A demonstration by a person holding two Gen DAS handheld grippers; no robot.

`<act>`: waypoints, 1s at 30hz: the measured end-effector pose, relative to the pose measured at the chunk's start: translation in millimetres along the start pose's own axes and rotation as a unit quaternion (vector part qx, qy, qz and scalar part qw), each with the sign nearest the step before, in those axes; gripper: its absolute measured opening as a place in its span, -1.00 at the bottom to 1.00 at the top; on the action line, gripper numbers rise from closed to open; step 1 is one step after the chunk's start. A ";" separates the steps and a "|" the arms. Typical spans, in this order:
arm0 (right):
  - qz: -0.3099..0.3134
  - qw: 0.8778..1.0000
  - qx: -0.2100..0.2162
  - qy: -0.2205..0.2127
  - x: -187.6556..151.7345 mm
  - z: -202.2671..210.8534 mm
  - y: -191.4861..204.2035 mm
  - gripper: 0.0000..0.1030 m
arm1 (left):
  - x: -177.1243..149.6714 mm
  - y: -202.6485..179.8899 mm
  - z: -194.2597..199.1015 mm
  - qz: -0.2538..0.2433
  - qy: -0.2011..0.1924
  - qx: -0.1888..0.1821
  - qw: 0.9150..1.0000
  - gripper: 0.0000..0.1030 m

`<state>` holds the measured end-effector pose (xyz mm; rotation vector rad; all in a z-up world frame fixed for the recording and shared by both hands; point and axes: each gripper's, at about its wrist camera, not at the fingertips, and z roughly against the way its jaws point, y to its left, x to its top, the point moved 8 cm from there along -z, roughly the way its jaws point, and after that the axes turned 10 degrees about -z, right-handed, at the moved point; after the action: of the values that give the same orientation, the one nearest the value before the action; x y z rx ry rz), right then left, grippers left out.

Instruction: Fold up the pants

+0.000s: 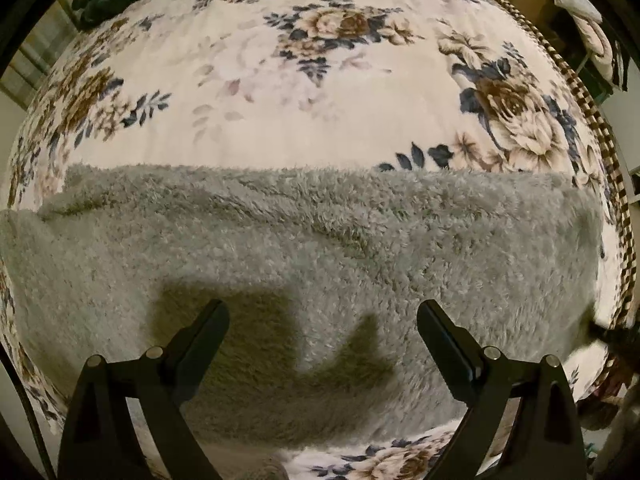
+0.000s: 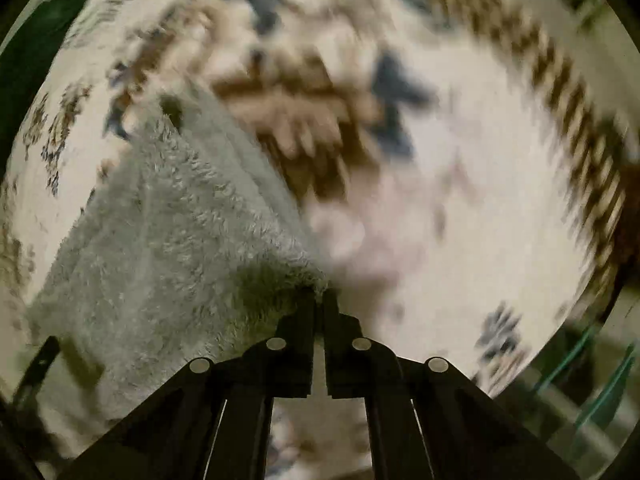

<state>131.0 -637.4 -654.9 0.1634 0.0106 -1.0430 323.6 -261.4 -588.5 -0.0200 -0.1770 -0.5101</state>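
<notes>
My left gripper [image 1: 322, 316] hangs wide open over the grey fluffy pants [image 1: 320, 248], which lie on the flowered blanket [image 1: 280, 120]. My right gripper [image 2: 320, 294] is closed, pinching the pants' corner; this view is blurred.

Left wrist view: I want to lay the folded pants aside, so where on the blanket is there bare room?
Beyond the far edge of the grey fleece pants, the floral blanket lies bare up to the dark green cloth at top left and the checkered border at right. A narrow strip shows below, beside the open left gripper. The middle is taken by the pants.
</notes>
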 end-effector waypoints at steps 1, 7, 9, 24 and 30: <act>-0.010 1.000 0.006 0.012 -1.3 -0.9 -5.0 -0.81 | 0.2 -1.0 -0.9 0.003 0.001 -0.002 1.000 0.87; -0.013 0.998 0.047 -0.041 3.3 44.9 2.5 0.18 | 1.0 2.9 2.7 0.003 -0.007 -0.001 1.000 0.87; 0.022 0.998 0.033 -0.053 -8.2 54.8 26.6 0.55 | -1.5 15.2 7.7 0.017 -0.005 -0.001 1.000 0.87; 0.193 0.975 0.069 0.084 -247.1 -44.8 328.1 0.68 | -99.9 371.0 37.1 0.266 0.019 0.076 0.961 0.86; 0.049 0.977 0.094 0.184 -343.1 -110.7 338.8 0.68 | -109.6 478.2 36.7 0.298 0.016 0.081 0.951 0.86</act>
<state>257.0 -160.3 -690.7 0.5237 0.2380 -0.9024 456.6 211.3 -559.4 0.0935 -0.1704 0.1093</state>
